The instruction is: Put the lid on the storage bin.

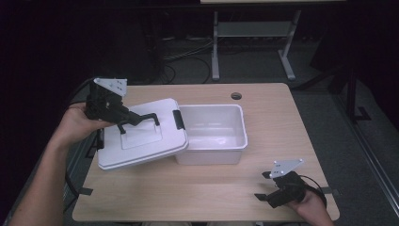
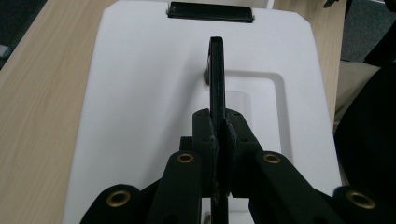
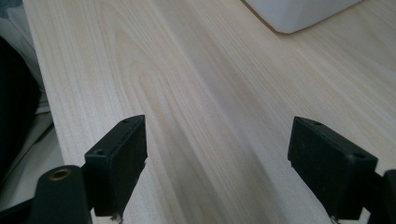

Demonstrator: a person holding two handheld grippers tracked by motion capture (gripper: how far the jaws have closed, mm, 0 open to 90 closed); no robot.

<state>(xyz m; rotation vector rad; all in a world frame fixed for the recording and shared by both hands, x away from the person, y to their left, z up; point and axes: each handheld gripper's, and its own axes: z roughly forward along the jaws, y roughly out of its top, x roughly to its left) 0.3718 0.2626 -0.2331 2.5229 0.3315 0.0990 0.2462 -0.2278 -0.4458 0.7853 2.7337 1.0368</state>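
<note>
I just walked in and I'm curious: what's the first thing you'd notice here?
The big white lid, tilted over the left end of the open white box in the table's middle. The left gripper pinches the lid's black handle. The right gripper waits open near the table's front right corner.

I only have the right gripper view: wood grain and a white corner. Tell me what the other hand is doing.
Observer: The left tool is shut on the black handle of a white lid.
Operator: Say where that lid sits.
Observer: It is tilted, its right edge over the left rim of the open white bin, so the bin is mostly uncovered.
Operator: Report what's in the bin.
Observer: Nothing that the high view shows; its inside looks bare.
Operator: Give me my own tool's position.
Observer: The right tool is open, low over the table near its front right corner, apart from the bin.
</note>
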